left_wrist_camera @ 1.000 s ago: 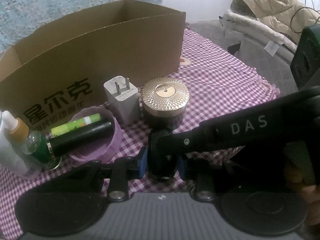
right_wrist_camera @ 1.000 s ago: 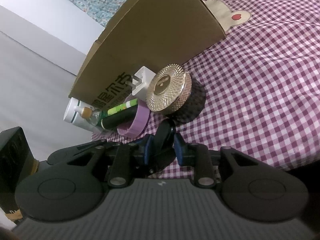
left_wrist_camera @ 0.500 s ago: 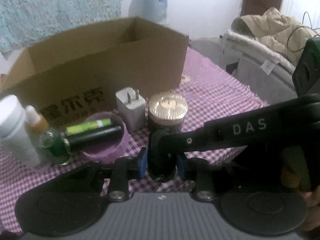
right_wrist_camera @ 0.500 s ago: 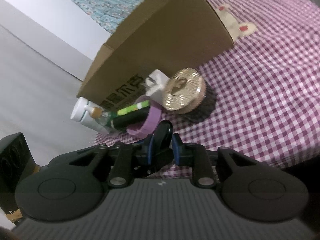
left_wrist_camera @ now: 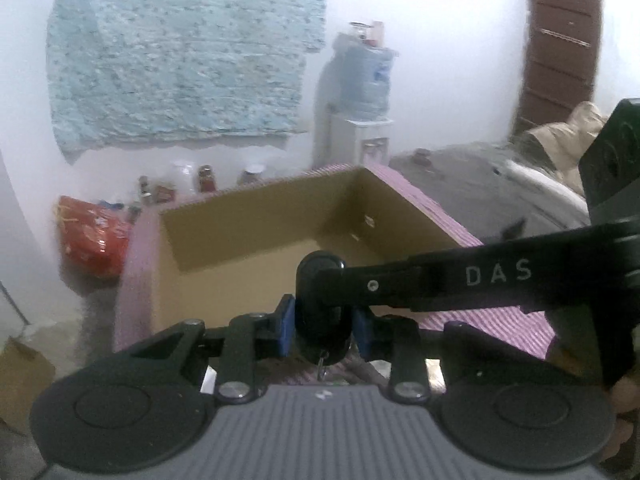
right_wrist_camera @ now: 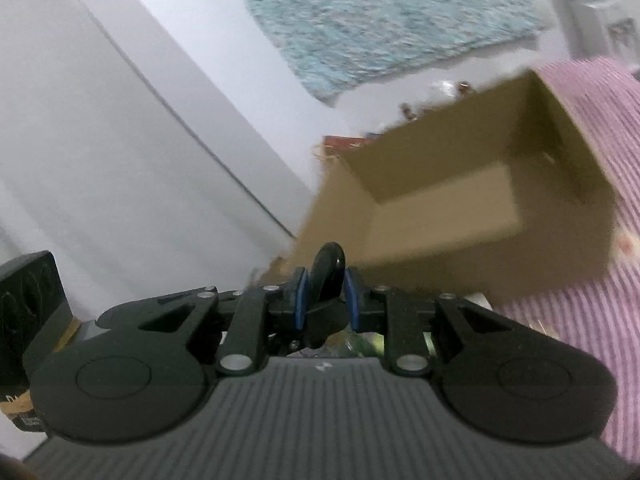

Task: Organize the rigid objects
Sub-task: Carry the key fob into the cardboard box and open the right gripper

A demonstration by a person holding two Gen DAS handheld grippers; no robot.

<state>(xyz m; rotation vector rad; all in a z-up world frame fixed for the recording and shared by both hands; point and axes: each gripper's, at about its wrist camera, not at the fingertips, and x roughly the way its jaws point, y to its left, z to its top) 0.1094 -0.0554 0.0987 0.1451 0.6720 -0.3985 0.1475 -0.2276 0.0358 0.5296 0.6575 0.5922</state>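
between the blue pads of the left gripper (left_wrist_camera: 323,320) sits a black rounded object (left_wrist_camera: 320,304), clamped tight, and the right gripper (right_wrist_camera: 325,294) is pinched nearly shut on the same kind of black piece (right_wrist_camera: 327,276); its jaws have just closed the last bit onto it. whether the two hold one item between them or separate ones i cannot tell, only that a long black bar marked "das" (left_wrist_camera: 460,280) reaches across the left view from the right side. a second ago both cameras looked across the checked cloth at the charger, gold-lidded jar and bottles lined up before the box; now both have risen, and they look down over the near wall into the open cardboard box (left_wrist_camera: 248,240), whose floor shows bare. so the grasp looks done, and the carry toward the box is probably under way, with release over its floor the likely next step.
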